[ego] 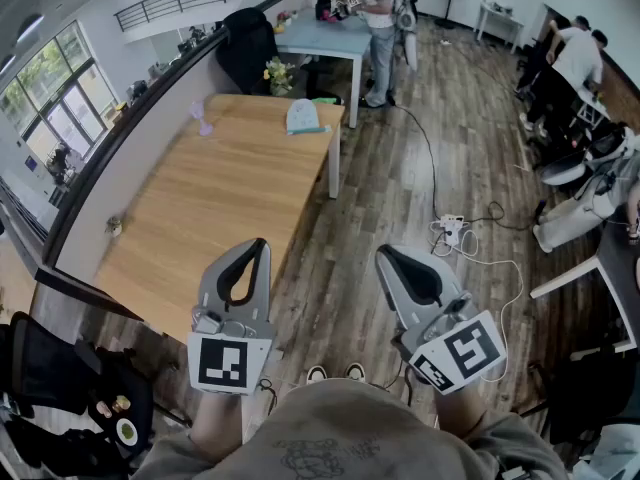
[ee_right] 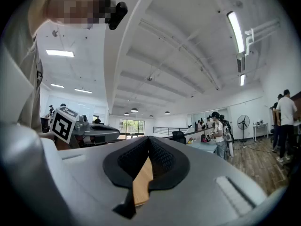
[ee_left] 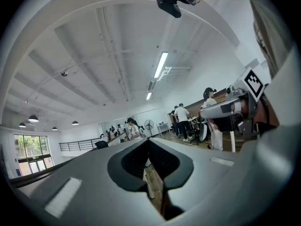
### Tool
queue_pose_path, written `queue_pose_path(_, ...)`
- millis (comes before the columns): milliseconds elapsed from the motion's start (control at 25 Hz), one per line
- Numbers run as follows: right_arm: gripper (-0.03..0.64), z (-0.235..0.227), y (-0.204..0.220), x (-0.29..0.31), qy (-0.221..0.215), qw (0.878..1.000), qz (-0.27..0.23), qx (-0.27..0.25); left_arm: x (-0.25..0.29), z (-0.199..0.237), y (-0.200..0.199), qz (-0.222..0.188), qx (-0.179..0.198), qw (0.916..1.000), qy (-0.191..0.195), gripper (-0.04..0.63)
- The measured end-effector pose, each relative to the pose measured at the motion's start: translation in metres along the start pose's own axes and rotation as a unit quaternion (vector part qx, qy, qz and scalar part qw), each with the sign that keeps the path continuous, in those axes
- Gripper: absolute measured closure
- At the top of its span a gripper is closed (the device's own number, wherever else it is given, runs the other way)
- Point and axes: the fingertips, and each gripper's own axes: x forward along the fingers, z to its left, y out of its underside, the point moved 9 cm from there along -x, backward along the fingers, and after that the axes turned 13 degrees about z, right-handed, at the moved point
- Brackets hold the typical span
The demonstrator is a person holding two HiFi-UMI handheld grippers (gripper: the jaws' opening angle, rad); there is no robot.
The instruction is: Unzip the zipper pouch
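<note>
While both sets of fingers (ee_right: 123, 163) are clenched on nothing, I see the left gripper (ego: 260, 248) and right gripper (ego: 386, 258) low in the frame, the left against the desk's (ego: 200, 218) near end, the right against the wood floor (ego: 400, 168). A pale blue pouch (ego: 305, 116) sits at the desk's far end, upper centre, well apart from both. Beyond it a person (ego: 380, 28) stands at a blue table (ego: 320, 40). A power strip (ego: 451, 230) trails cable at right.

No readable text anywhere (marker patterns only, no lettering).
</note>
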Motion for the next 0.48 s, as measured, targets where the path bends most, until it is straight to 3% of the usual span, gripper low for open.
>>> queue_pose_path(480, 0.604, -0.038, 0.008, -0.014, -0.010, 1.000, -0.025, -0.001, 0.027, -0.026, -0.009, 0.007, -0.001, 1.0000, -0.003, 0.594)
